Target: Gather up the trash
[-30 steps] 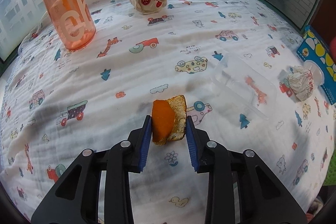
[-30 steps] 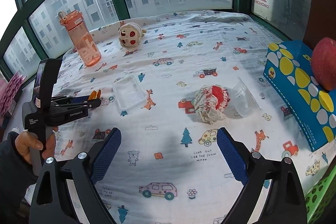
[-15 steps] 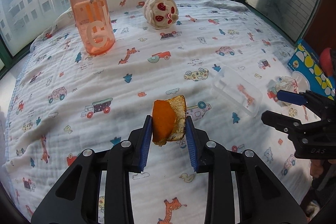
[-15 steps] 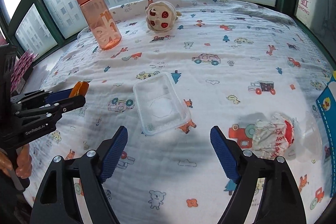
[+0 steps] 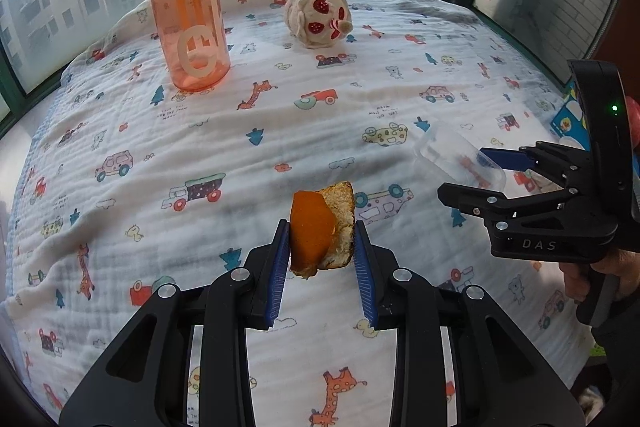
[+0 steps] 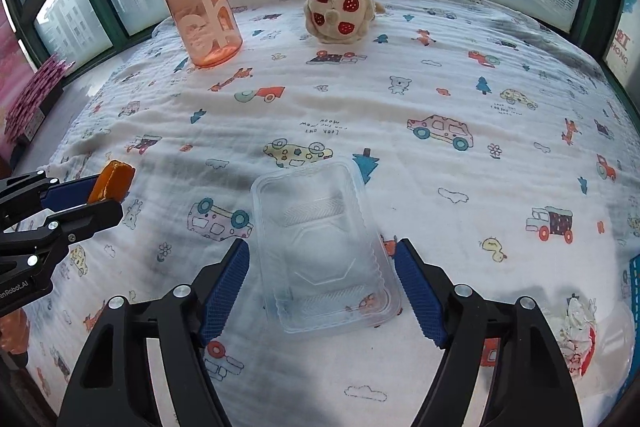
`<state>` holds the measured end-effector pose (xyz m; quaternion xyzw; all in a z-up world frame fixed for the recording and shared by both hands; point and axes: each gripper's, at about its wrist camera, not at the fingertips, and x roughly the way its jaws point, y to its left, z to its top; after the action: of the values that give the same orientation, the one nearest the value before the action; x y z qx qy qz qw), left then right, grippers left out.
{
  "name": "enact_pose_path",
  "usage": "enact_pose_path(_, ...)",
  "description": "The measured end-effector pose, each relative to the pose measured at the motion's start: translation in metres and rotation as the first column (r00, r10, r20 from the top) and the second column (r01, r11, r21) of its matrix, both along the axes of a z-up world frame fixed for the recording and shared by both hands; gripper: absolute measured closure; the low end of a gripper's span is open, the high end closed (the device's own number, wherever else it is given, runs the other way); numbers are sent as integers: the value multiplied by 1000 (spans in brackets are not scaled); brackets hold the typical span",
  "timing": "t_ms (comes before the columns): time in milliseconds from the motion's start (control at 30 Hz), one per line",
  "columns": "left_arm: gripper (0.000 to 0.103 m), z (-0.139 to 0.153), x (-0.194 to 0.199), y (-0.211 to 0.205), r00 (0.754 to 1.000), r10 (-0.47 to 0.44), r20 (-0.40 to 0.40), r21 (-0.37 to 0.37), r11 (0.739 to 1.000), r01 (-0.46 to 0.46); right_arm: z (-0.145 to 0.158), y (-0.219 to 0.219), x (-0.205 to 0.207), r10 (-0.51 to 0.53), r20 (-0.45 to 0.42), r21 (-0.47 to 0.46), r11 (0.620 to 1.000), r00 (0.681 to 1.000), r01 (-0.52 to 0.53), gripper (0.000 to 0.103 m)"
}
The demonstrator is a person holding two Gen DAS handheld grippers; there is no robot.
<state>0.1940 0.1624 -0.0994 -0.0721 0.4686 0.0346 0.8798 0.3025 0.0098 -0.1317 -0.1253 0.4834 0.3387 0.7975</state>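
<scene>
Two pieces of trash were in play. The clear plastic tray (image 6: 326,251) lay on the printed blanket (image 6: 400,99), now between the right gripper's (image 6: 322,285) jaws, which had swung over from the crumpled wrapper (image 6: 578,339) and had just been closing without yet pressing it. The left gripper (image 5: 321,259) kept its pinch on the orange peel (image 5: 320,231), lifted clear. Judging by this, the tray was next to be gathered.

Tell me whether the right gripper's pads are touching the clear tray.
Apart. The right wrist view shows cloth between each pad and the tray; the right gripper straddles it, jaws just closing.
</scene>
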Motion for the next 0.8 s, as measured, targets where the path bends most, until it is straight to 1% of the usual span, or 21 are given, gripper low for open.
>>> enact_pose_path(67,73,-1,-1,0,1000,1,-1,1,1000,-1,-1,2,-2,1,7,-11,1000,1000,-1,41)
enact_pose_path(167,73,-1,-3,0,1000,3,-4,8,1000,-3,-1,1,-6,-5,8,-7,1000,1000,5,43)
enact_pose_path(400,73,8,-12,-7,1000,1,11,6,1000,-1,17,-22,-32,-44,0,41,998,999,44,44)
enact_pose_path(500,73,15,-20,-15,1000,-10,25,7,1000,10,25,-35,-51,-79,6,34,996,997,78,44)
enact_pose_path(733,73,30,-42,-45,997,-52,54,6,999,51,44,-71,-100,-148,18,49,988,989,147,44)
enact_pose_path(800,73,33,-49,-57,996,-68,58,4,998,68,51,-82,-113,-162,39,48,986,986,161,44)
